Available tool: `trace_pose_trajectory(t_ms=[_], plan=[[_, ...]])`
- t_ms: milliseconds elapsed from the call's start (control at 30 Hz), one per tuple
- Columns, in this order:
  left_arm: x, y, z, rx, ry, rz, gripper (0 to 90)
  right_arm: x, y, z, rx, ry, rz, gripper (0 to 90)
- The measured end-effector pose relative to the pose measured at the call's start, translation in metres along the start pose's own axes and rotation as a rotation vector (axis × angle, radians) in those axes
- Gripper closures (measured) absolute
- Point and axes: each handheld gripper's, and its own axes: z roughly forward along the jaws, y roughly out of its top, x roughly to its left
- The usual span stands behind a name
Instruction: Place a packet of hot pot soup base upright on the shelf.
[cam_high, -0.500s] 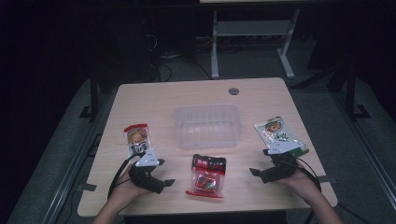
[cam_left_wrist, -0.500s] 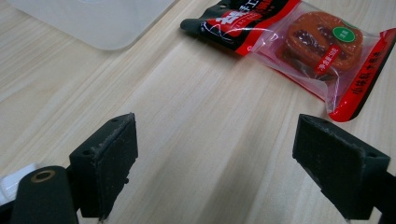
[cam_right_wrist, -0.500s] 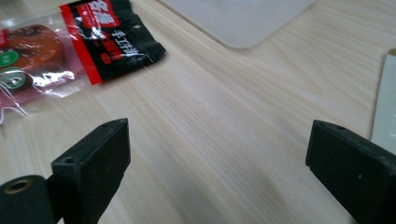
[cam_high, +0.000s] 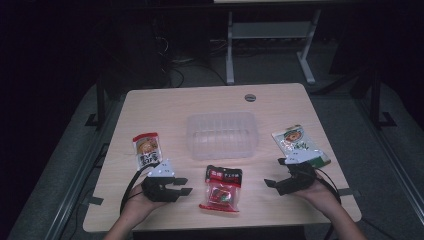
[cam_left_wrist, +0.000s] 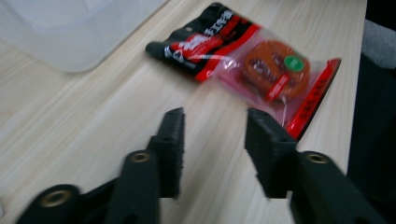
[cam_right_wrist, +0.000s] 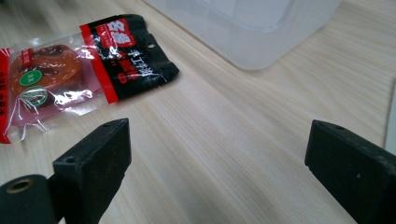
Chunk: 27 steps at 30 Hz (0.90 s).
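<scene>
Clear plastic tub (cam_high: 222, 135) holds nothing; red snack packet (cam_high: 222, 188) lies beside it.

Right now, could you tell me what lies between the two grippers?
The red-and-black snack packet lies flat on the table between left gripper and right gripper, in the high view.

Wood table (cam_high: 165, 105) w/ clear tub (cam_high: 222, 135), red snack pkt (cam_high: 222, 189), orange pkt (cam_high: 147, 149), green pkt (cam_high: 299, 144).

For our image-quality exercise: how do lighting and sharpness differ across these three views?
High view: dim, dark surroundings, the table evenly lit. Left gripper view: bright, softly blurred, the red snack packet smeared. Right gripper view: bright, packet print crisp, the clear container washed out.
</scene>
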Motion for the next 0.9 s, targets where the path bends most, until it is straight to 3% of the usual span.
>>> trace_pose_trajectory(t_ms=[33,200,900], plan=[[-0.001,0.003,0.000,-0.010,-0.009,0.005,64.1,0.000,0.000,0.000,0.000,0.000,0.000,6.8],[-0.005,0.012,0.005,-0.030,-0.036,0.009,88.8,0.003,0.000,0.005,0.026,0.009,-0.007,7.0],[-0.040,0.052,0.058,-0.015,-0.173,0.073,89.8,0.004,0.002,0.009,0.045,0.022,0.014,7.0]])
